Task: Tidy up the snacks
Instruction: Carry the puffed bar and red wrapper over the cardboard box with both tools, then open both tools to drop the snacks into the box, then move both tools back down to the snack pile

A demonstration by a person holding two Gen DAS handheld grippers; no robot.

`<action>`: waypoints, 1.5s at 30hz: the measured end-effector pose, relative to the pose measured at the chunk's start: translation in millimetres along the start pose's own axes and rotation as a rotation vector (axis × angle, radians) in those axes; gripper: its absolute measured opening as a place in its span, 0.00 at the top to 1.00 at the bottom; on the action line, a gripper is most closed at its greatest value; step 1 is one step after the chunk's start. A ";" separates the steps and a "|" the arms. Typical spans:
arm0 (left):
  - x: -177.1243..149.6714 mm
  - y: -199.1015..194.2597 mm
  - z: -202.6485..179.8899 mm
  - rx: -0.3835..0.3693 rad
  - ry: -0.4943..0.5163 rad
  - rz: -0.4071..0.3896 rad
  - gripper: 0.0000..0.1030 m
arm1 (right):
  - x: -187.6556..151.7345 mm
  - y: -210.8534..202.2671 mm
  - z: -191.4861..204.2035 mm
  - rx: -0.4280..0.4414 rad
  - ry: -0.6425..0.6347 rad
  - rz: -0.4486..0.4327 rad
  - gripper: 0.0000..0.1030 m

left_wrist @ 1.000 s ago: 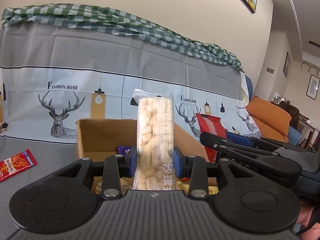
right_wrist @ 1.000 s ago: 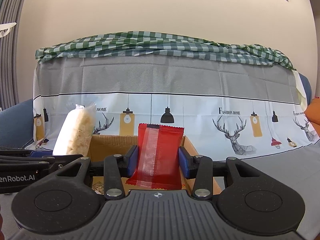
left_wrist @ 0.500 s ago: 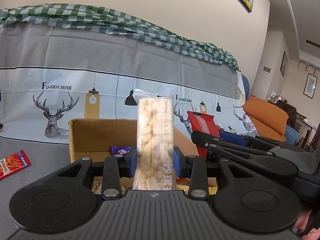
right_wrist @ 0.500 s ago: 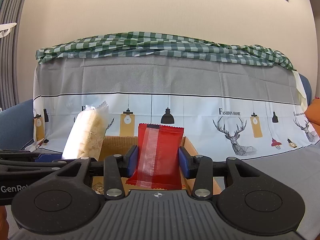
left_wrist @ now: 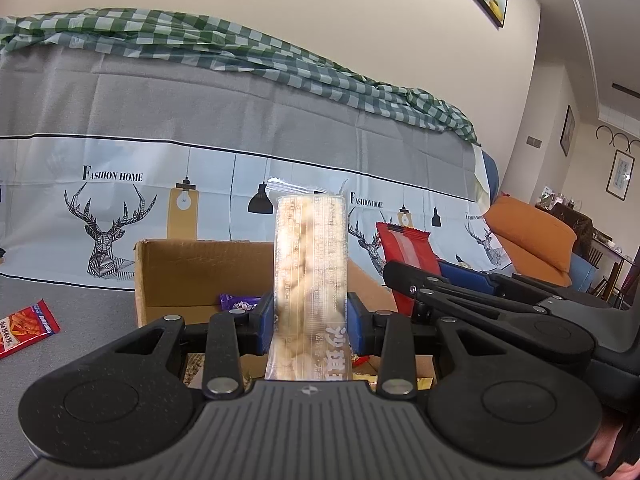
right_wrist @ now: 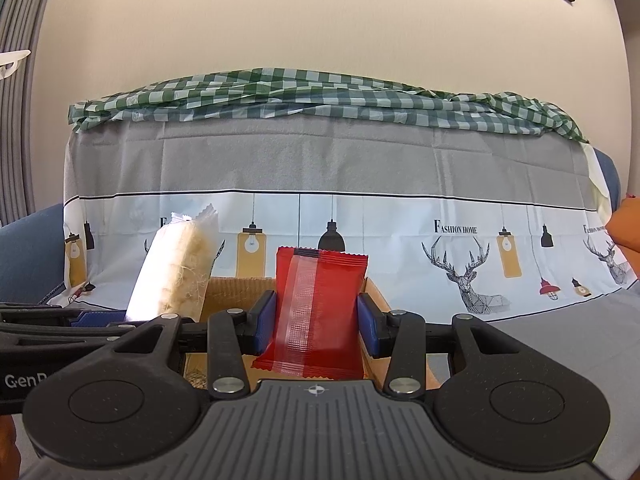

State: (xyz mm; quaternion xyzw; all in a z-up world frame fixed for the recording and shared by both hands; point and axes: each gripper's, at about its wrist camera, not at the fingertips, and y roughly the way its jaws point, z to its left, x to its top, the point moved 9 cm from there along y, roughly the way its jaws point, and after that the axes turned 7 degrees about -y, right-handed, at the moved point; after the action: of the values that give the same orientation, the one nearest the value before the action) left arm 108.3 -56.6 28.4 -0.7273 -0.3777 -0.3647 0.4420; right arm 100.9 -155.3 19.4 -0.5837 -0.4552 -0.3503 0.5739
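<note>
Left claw (left_wrist: 310,318): pinching clear pack of pale snack (left_wrist: 309,280), held upright over cardboard box (left_wrist: 176,276).
Right claw (right_wrist: 316,318): pinching red packet (right_wrist: 318,312), upright, above same box's near rim.
Change vs. a second ago: box and deer-print cover sit further right in left view; clear pack nearer the red packet in right view; both grips unchanged.
Meaning: both snacks now gathered over the opening (release likely next, a judgement).
Box contents: purple wrapper (left_wrist: 239,303), gold-coloured packs, possibly more; interior mostly hidden.
Stray: red snack sachet (left_wrist: 24,326) on grey cover, left of box, not yet collected.
</note>
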 end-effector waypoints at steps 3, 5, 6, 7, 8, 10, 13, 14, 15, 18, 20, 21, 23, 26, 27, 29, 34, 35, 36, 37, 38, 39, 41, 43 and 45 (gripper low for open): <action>0.1 -0.5 -0.1 0.001 0.000 -0.001 0.61 | 0.0 -0.2 -0.3 -0.001 0.001 -0.002 0.57; 0.3 -0.5 0.1 0.002 -0.001 -0.003 0.61 | 0.2 -0.4 -0.6 -0.002 0.001 -0.002 0.57; 0.7 -0.4 0.1 0.002 -0.003 -0.003 0.61 | 0.2 -0.3 -0.7 -0.001 0.002 -0.003 0.57; 0.9 -0.3 0.2 0.003 -0.004 -0.004 0.61 | 0.1 -0.3 -0.6 -0.001 0.002 -0.003 0.57; 1.1 -0.3 0.4 0.004 -0.006 -0.004 0.61 | 0.1 -0.4 -0.6 -0.002 0.002 -0.003 0.57; 1.0 -0.6 0.7 0.003 -0.012 -0.002 0.61 | -0.3 -0.4 -0.8 -0.003 0.003 0.000 0.56; 2.6 0.2 3.5 0.018 -0.025 -0.001 0.56 | -2.6 3.1 -1.3 0.001 0.015 0.025 0.54; 3.9 -0.5 5.5 0.024 -0.034 -0.007 0.51 | -3.2 4.5 -2.3 -0.006 0.022 0.034 0.51; 5.2 -1.3 7.7 0.027 -0.045 -0.012 0.48 | -3.0 5.3 -3.8 -0.014 0.029 0.036 0.42; 8.6 -3.4 14.0 0.039 -0.073 -0.019 0.45 | -1.8 6.4 -7.0 -0.017 0.064 0.034 0.27; 9.7 -5.0 17.5 0.047 -0.081 -0.020 0.45 | -1.9 7.1 -5.5 -0.016 0.071 0.037 0.27; 10.4 -6.1 19.5 0.053 -0.084 -0.020 0.45 | -1.5 7.5 -3.9 -0.016 0.072 0.038 0.27; 11.8 -9.2 23.5 0.064 -0.088 -0.022 0.45 | -0.5 8.0 0.8 -0.009 0.078 0.039 0.27; 15.3 -14.6 31.9 0.079 -0.102 -0.030 0.49 | 1.4 7.7 9.8 -0.003 0.094 0.042 0.26; 16.6 -16.3 36.0 0.083 -0.114 -0.030 0.55 | 2.3 7.6 13.0 -0.001 0.105 0.043 0.26; 18.5 -20.1 44.9 0.098 -0.131 -0.029 0.64 | 4.4 7.2 20.3 0.008 0.126 0.042 0.26; 25.8 -34.9 81.1 0.180 -0.187 -0.043 0.71 | 9.5 7.1 44.9 0.042 0.167 0.041 0.27; 26.6 -38.1 91.6 0.207 -0.206 -0.045 0.71 | 10.5 7.1 50.9 0.052 0.175 0.040 0.28; 27.3 -41.1 103.7 0.237 -0.230 -0.043 0.71 | 11.2 6.8 57.2 0.063 0.179 0.040 0.31; 27.4 -43.2 115.5 0.268 -0.256 -0.041 0.71 | 12.1 7.4 64.0 0.076 0.185 0.042 0.35; 26.6 -46.1 128.1 0.306 -0.277 -0.037 0.71 | 13.2 7.8 71.0 0.090 0.192 0.043 0.38; 25.3 -49.6 141.5 0.351 -0.295 -0.031 0.71 | 14.5 8.2 77.8 0.105 0.198 0.044 0.43; 21.5 -57.5 166.7 0.430 -0.330 -0.030 0.69 | 17.2 9.3 93.3 0.139 0.204 0.045 0.50; 14.2 -64.5 191.7 0.506 -0.348 -0.028 0.69 | 19.2 9.7 108.6 0.173 0.209 0.048 0.54; 4.5 -70.2 216.4 0.589 -0.361 -0.016 0.65 | 21.2 9.6 124.4 0.206 0.205 0.051 0.57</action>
State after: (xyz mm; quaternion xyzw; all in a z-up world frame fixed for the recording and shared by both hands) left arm 91.6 165.9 -16.2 -0.6185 -0.5444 -0.1089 0.5561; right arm 103.0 -28.9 23.8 -0.4943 -0.4129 -0.3446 0.6830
